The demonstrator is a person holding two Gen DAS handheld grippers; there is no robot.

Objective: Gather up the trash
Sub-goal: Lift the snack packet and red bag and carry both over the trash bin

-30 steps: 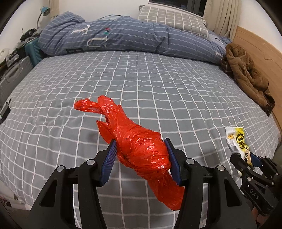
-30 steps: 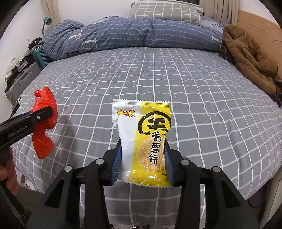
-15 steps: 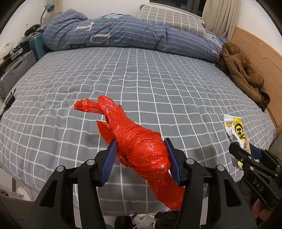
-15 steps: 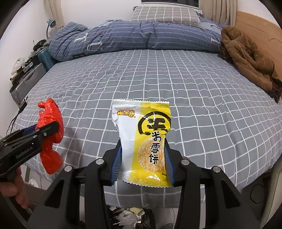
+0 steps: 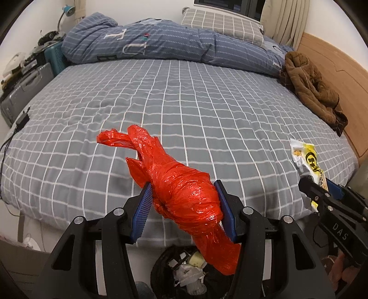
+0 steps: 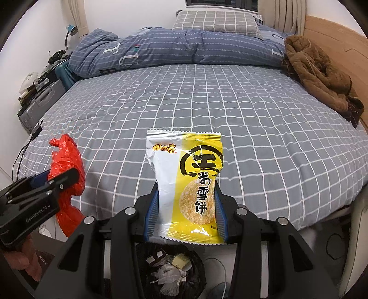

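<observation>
The wide bed [image 6: 230, 110], covered in a grey sheet with a white grid, filled the scene. Along its far edge lay a rumpled blue striped duvet [image 6: 172, 50], with a grey checked pillow [image 6: 216, 21] behind it. At the far right, by the wooden headboard [image 6: 333, 43], lay a crumpled brown fleece jacket [image 6: 317, 69].

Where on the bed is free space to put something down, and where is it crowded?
The checked sheet is bare across its middle and near edge, between the blue duvet at the far side and the brown jacket at the right. The trash bin on the floor below is already partly full.
</observation>
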